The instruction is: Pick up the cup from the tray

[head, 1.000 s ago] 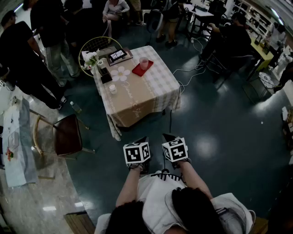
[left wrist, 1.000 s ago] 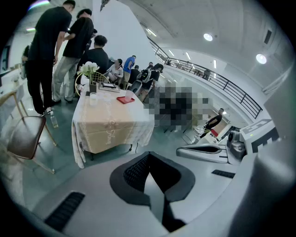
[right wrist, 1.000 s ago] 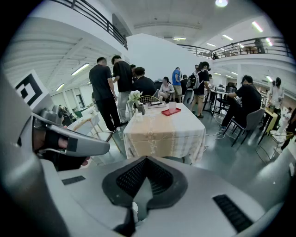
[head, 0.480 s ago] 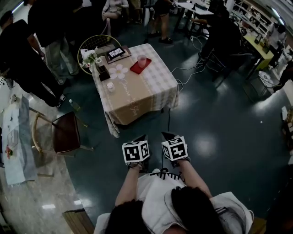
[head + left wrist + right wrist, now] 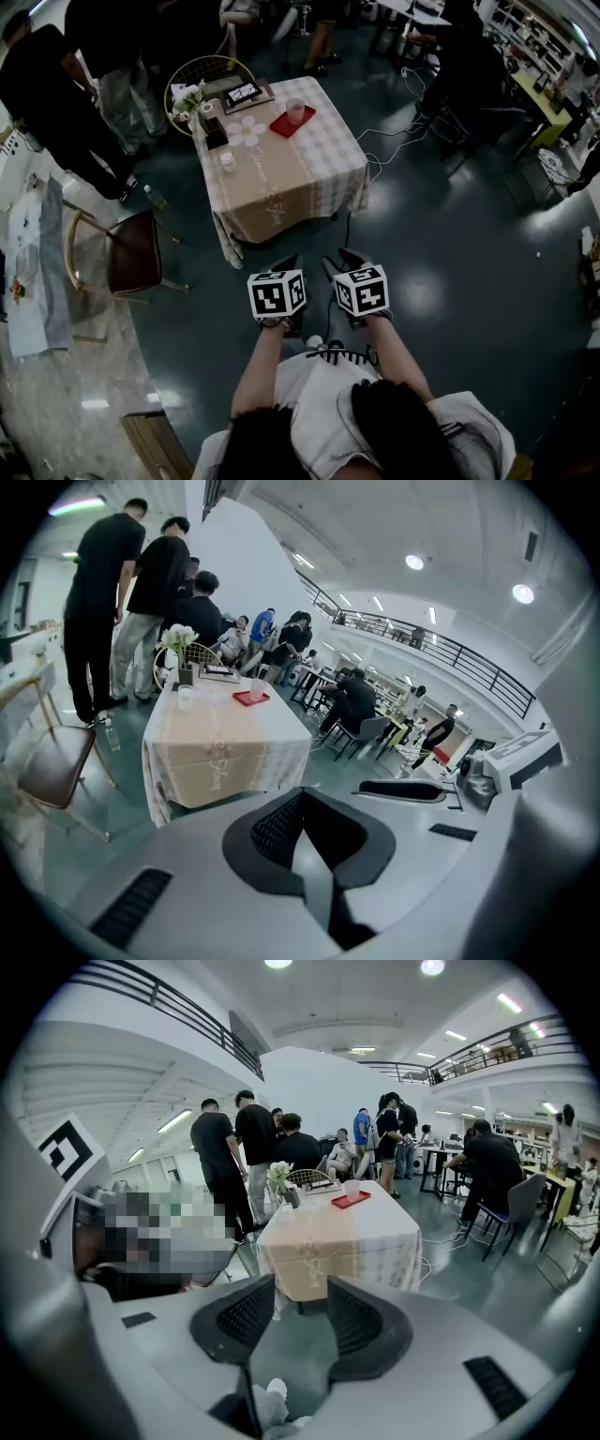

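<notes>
A pale pink cup (image 5: 296,111) stands on a red tray (image 5: 290,123) at the far side of a cloth-covered table (image 5: 281,187), well ahead of both grippers. The left gripper view shows the cup (image 5: 258,687) and the tray (image 5: 250,699) far off; so does the right gripper view, with cup (image 5: 352,1189) on tray (image 5: 350,1201). My left gripper (image 5: 289,265) (image 5: 304,793) is shut with nothing in it. My right gripper (image 5: 343,262) (image 5: 300,1312) has its jaws opening, with nothing between them. Both are held close together over the floor, in front of the person's chest.
On the table are a flower vase (image 5: 191,99), a tablet (image 5: 242,92) and a small glass (image 5: 226,159). A brown chair (image 5: 134,265) stands left of the table. People (image 5: 56,94) stand at the back left. Cables (image 5: 394,139) run over the floor on the right.
The right gripper's jaws have parted from shut. Both grippers sit slightly higher in the head view, and the table looks a little nearer.
</notes>
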Demonstrator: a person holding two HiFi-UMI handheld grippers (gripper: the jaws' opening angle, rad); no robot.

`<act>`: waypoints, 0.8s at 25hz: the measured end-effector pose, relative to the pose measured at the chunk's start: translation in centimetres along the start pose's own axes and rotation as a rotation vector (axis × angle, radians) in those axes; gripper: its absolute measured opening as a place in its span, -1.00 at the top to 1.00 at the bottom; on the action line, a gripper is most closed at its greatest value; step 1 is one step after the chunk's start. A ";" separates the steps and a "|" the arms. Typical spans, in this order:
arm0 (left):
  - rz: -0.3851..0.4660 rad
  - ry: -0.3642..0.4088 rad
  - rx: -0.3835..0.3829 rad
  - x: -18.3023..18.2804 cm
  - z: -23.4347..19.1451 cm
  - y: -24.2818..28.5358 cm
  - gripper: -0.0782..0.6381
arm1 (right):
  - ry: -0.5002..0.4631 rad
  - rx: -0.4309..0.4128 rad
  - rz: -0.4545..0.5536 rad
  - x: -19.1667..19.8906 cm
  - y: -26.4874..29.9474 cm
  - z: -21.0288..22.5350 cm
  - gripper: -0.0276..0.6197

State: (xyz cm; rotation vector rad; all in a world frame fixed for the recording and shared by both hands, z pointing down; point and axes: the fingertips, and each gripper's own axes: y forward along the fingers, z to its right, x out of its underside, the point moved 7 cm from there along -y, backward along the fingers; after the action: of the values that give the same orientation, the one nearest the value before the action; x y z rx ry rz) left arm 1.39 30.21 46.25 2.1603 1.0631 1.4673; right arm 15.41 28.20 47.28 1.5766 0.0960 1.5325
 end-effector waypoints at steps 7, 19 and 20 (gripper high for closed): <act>0.099 0.013 -0.021 -3.6 -0.7 -0.1 0.77 | -0.016 -0.012 0.052 -2.6 0.8 0.4 0.23; 0.084 0.017 -0.008 -10.3 -4.4 5.4 0.77 | -0.028 0.012 0.069 -8.8 6.9 3.0 0.08; 0.080 0.020 -0.006 -10.8 -4.7 5.9 0.77 | -0.026 0.013 0.067 -9.3 7.5 3.2 0.08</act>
State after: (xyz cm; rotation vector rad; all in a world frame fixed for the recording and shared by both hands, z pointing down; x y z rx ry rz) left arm -2.54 17.72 44.79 2.2120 0.9883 1.5274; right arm 12.11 16.39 45.52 1.6241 0.0392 1.5650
